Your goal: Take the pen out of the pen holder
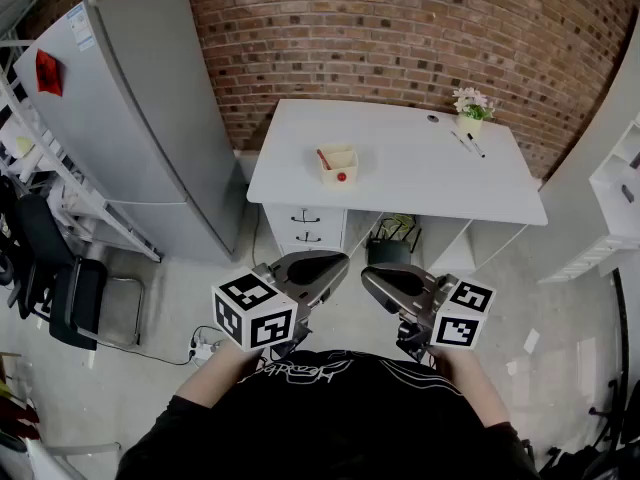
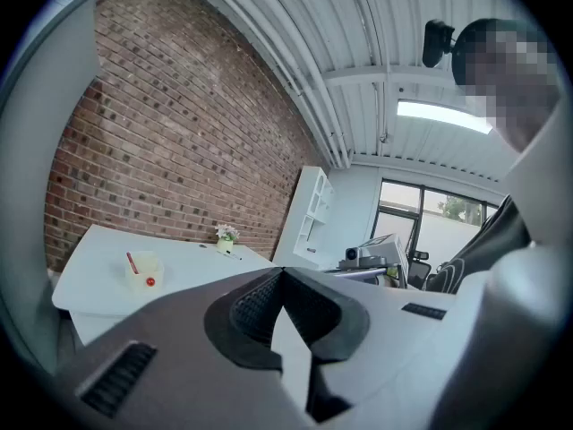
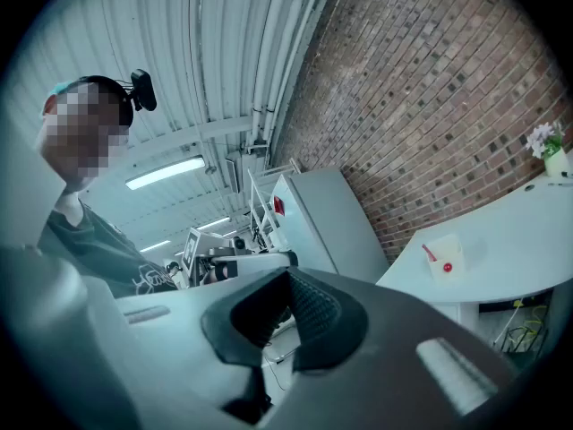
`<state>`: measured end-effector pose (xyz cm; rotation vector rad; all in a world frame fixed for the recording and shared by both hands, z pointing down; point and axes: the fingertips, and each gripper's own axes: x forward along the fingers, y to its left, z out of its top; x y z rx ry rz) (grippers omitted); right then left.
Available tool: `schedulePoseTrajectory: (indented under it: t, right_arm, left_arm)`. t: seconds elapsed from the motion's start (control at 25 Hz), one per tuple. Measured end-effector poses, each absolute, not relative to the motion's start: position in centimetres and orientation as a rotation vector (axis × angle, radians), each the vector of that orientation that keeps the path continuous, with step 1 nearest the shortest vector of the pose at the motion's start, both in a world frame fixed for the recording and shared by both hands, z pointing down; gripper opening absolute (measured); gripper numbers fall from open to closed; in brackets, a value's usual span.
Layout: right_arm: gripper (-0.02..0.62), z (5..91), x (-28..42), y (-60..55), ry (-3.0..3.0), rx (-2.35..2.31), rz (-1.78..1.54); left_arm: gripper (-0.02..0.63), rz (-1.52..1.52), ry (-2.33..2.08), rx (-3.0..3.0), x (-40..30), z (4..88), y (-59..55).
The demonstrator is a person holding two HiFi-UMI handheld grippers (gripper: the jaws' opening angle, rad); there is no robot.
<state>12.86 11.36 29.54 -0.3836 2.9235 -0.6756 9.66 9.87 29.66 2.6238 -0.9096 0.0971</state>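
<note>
A cream pen holder [image 1: 338, 164] stands on the white desk [image 1: 400, 183], left of its middle, with a red pen [image 1: 324, 158] leaning in it. The holder [image 2: 143, 270] and pen [image 2: 131, 262] show small and far in the left gripper view. In the right gripper view the holder [image 3: 444, 258] and pen [image 3: 429, 253] are also far. Both grippers hang close to my body, well short of the desk. The left gripper [image 1: 338, 260] [image 2: 283, 272] is shut and empty. The right gripper [image 1: 368, 274] [image 3: 288, 274] is shut too, with nothing in it.
A small flower pot [image 1: 470, 114] and two loose pens [image 1: 467, 144] sit at the desk's far right. Drawers [image 1: 305, 226] are under the desk. A tall grey cabinet [image 1: 130, 118] stands left of it, a black chair [image 1: 60, 288] further left, and white shelves [image 1: 620, 168] at right.
</note>
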Motion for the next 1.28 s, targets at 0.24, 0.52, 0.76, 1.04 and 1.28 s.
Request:
schedulePoseTrajectory:
  t: [0.24,0.52,0.76,1.04,1.28]
  right_arm:
    - [0.003,29.8,13.4,11.0,2.919,-0.398,-0.691]
    - [0.003,30.4,12.0,10.5,2.954,-0.376,-0.698]
    - [0.003,31.6,10.0,8.9,2.976,-0.375,-0.727]
    - [0.003,32.3,8.0,4.4,2.953,-0.402,-0.805]
    - [0.003,33.4,6.2,0.3,2.927,-0.442,-0.880]
  left_arm:
    - [0.003,0.096,-0.930,2.621,9.9,29.7,9.9]
    - [0.003,0.088,-0.963,2.585,8.9,30.0,9.5]
    - [0.003,0.070,-0.969,2.538,6.8,31.2,8.0]
    - [0.004,0.076,-0.941,2.499,4.7,32.2,3.5]
    - [0.003,0.098,-0.909,2.460,2.9,33.2,-0.9]
